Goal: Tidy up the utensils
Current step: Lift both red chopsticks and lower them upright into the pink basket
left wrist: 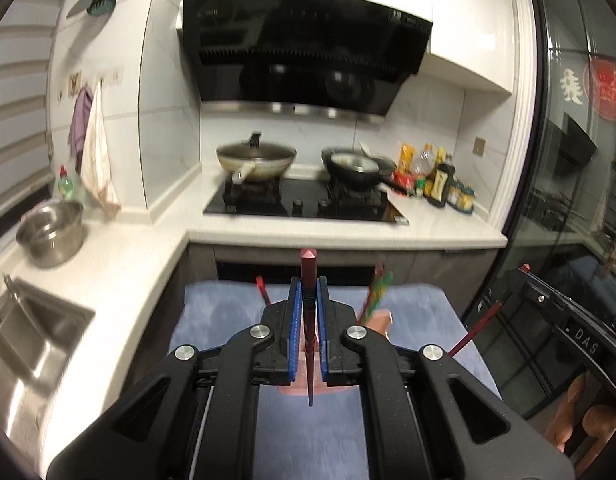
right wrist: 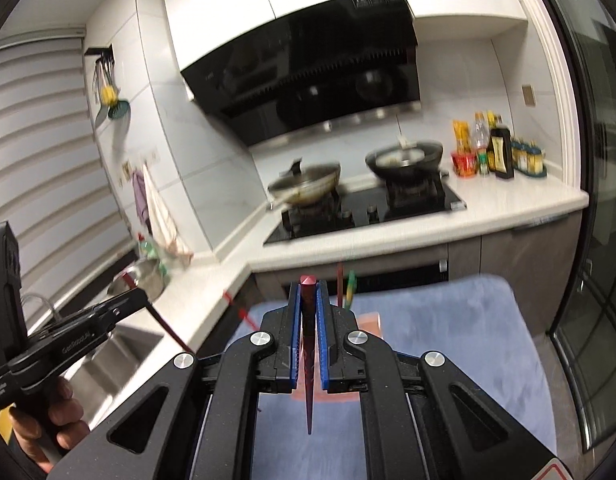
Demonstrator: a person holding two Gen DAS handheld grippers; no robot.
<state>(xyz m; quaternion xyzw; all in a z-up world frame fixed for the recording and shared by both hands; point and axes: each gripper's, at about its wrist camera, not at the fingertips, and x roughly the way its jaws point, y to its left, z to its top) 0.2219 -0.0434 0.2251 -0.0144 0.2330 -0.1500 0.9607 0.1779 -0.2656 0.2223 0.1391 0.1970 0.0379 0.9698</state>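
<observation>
Left tool (left wrist: 308,292) is clamped on a dark red chopstick (left wrist: 308,276); right tool (right wrist: 308,296) grips another red chopstick (right wrist: 308,292), both above the blue cloth (left wrist: 420,312), more chopsticks (left wrist: 378,292) beyond.

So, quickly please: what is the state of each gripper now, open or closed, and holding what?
Left gripper: closed, holding a dark red chopstick.
Right gripper: closed, holding another dark red chopstick.

Two pans (left wrist: 255,158) on stove (left wrist: 303,204), sink (left wrist: 31,336) left.
</observation>
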